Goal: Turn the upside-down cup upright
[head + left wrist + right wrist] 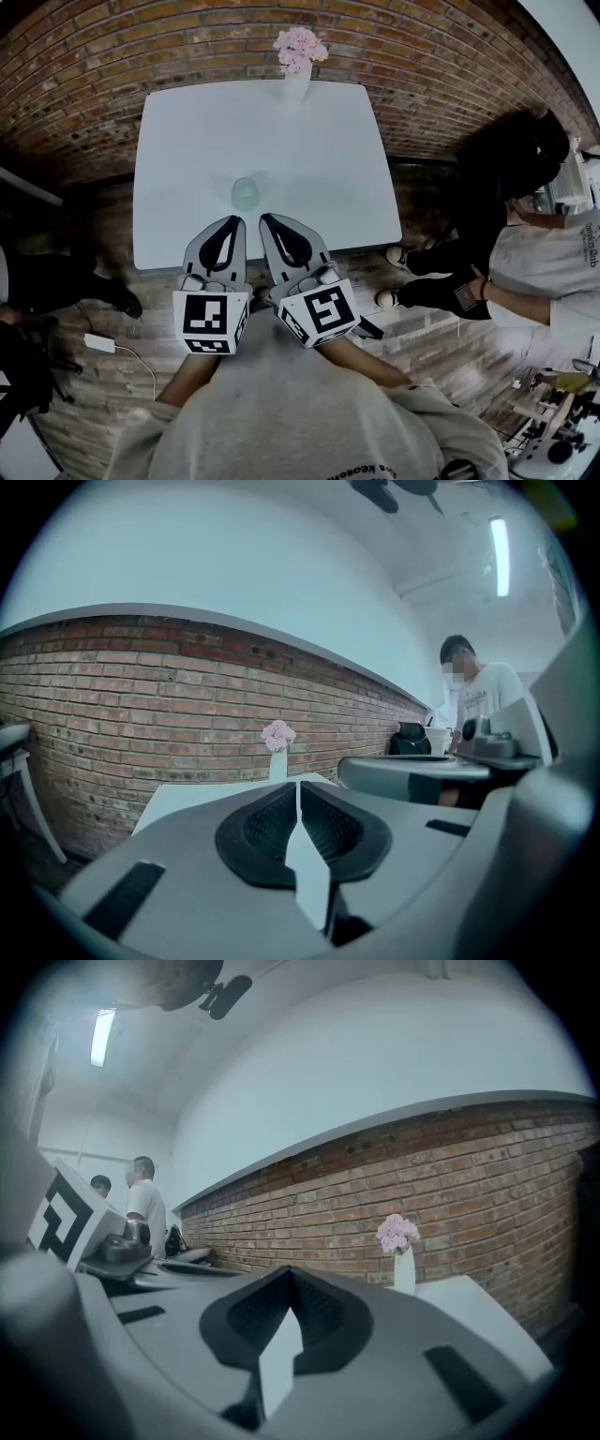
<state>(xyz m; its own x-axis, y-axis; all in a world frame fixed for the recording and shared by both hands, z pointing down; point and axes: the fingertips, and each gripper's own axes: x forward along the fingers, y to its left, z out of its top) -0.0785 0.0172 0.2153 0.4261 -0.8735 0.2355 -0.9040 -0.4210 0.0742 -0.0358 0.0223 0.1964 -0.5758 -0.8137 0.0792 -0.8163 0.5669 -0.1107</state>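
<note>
Centrally, a white rectangular table (pixel 178 169) stands against a brick wall (pixel 94 56). Two hand-held grippers hover side by side over its near edge: the left gripper (pixel 232 221) and the right gripper (pixel 265 219), both closed and empty. A white vase of pink flowers (pixel 297 75) sits at the far edge. A small clear cup (pixel 246 193) rests on the table just beyond the jaw tips.

White bench (pixel 187 169), top smooth and matt; cup (pixel 246 193), clear with a faint green tint, glass-like, glossy; vase (pixel 296 84), white, smooth, ceramic by its look; wall (pixel 112 56), rough red brick, matt; left tool (pixel 234 221) and right tool (pixel 265 219), grey matt plastic shells with black ribbed inner pads; marker cube (pixel 211 319) on each, matt black-and-white print; sweatshirt (pixel 281 412), soft grey cloth.
</note>
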